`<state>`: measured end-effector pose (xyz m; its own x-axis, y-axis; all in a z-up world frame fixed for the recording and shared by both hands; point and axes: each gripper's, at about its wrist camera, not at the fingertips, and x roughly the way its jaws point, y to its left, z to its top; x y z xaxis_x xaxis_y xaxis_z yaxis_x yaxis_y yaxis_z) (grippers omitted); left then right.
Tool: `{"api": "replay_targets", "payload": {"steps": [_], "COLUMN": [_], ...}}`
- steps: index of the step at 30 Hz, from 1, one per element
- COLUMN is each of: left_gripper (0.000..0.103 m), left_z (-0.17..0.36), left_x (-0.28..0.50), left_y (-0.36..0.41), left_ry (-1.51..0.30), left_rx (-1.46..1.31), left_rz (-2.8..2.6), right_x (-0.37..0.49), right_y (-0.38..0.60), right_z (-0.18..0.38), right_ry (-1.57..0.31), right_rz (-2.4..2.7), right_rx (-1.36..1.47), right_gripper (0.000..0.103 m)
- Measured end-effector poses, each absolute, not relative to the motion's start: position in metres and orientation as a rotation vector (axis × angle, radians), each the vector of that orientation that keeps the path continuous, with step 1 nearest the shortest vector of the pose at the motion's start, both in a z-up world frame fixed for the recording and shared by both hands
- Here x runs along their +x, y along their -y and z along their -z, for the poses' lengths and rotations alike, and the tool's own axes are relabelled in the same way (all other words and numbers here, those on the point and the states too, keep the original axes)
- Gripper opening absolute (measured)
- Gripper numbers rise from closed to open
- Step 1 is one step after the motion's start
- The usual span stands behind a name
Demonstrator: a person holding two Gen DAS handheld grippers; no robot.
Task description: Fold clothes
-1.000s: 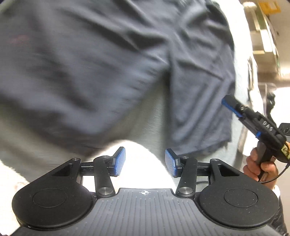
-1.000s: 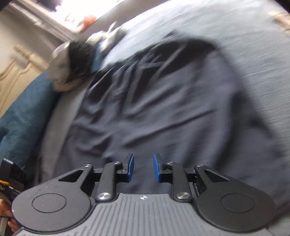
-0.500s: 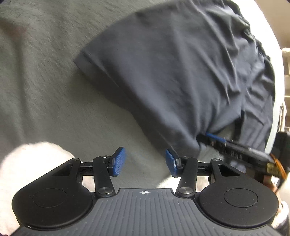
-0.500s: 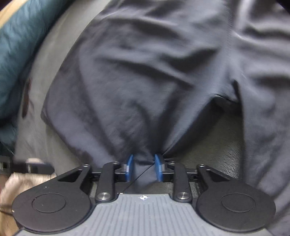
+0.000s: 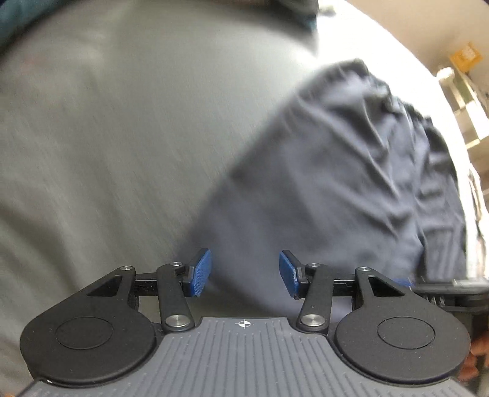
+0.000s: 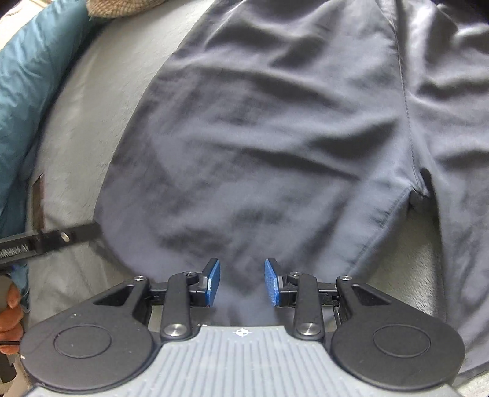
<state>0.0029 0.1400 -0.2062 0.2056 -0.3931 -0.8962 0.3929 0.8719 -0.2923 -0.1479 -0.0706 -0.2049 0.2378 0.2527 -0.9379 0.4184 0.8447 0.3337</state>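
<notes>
Dark navy shorts (image 6: pixel 275 137) lie spread on a grey fuzzy blanket (image 6: pixel 79 128). In the right wrist view my right gripper (image 6: pixel 242 282) sits at the hem of one leg with its blue pads apart and the cloth's edge between them, loose. The crotch split (image 6: pixel 418 189) shows to the right. In the left wrist view my left gripper (image 5: pixel 244 271) is open at the corner of the same shorts (image 5: pixel 336 183), with dark cloth between its pads, not pinched. The left gripper's finger (image 6: pixel 49 239) shows at the left of the right wrist view.
A teal quilted cover (image 6: pixel 27 79) lies along the blanket's left side. A knitted brown item (image 6: pixel 122 7) sits at the far edge. The grey blanket (image 5: pixel 107 137) stretches left of the shorts. Shelving (image 5: pixel 464 91) stands beyond the bed at right.
My right gripper has opened and let go of the shorts' hem it was pinching. My left gripper has moved right to the shorts' corner, so cloth now lies between its open pads.
</notes>
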Motion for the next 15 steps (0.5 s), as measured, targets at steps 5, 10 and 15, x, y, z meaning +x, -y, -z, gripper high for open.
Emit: {"api": "replay_targets", "payload": {"steps": [5,10,15], "left_gripper": [0.049,0.049,0.049], "left_z": [0.227,0.244,0.249], "left_x": [0.016,0.018,0.011], "left_y": [-0.131,-0.123,-0.12], "left_ry": [-1.245,-1.25,-1.219], "left_rx": [0.044,0.085,0.094], "left_rz": [0.6,0.645,0.669], "right_x": [-0.137,-0.138,-0.14], "right_y": [0.063,0.054,0.051], "right_z": [0.214,0.218,0.217], "right_ry": [-1.382,-1.384,-1.38], "right_rz": [0.191,0.227,0.225], "right_rx": [0.582,0.551,0.53], "right_gripper": [0.036,0.041,0.047]}}
